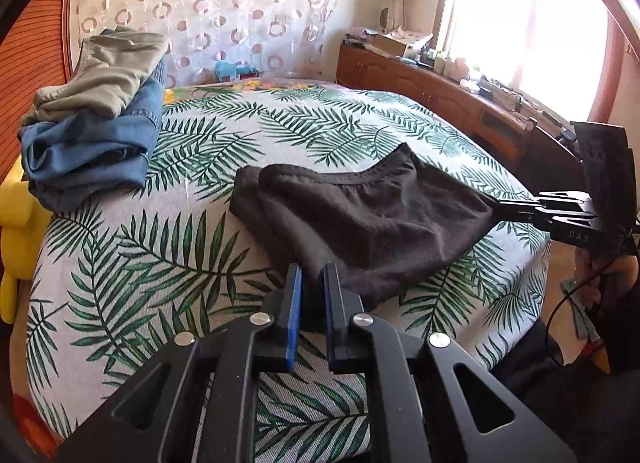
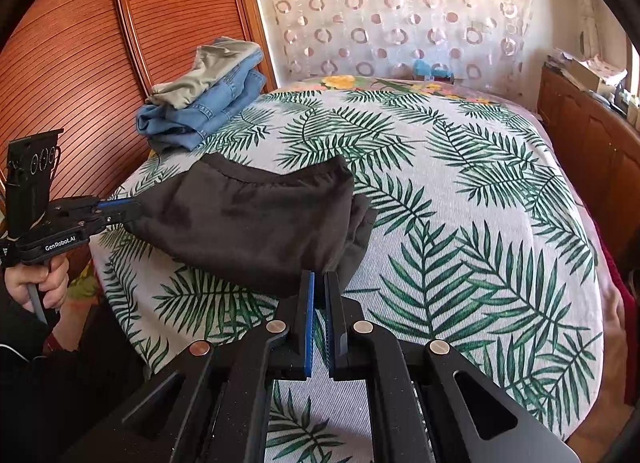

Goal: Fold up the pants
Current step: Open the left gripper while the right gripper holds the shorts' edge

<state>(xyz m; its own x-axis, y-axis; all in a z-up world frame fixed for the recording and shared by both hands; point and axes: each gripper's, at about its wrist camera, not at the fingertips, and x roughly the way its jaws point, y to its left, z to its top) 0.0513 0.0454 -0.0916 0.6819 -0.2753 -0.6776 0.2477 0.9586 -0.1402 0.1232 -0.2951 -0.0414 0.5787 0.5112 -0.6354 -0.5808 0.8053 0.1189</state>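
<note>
Dark grey-black pants [image 1: 372, 207] lie folded on the leaf-print bed, stretched between my two grippers; they also show in the right wrist view [image 2: 256, 219]. My left gripper [image 1: 313, 269] is shut on the near corner of the pants, and it shows from the side in the right wrist view [image 2: 134, 209]. My right gripper [image 2: 319, 277] is shut on the other near corner of the pants, and it shows at the right edge in the left wrist view [image 1: 498, 209]. The cloth's front edge is lifted slightly between them.
A pile of folded blue jeans and a beige garment [image 1: 96, 119] sits at the bed's far left, also visible in the right wrist view [image 2: 204, 99]. A wooden wardrobe [image 2: 80, 75] stands left, and a wooden cabinet [image 1: 440, 91] with clutter under the window right.
</note>
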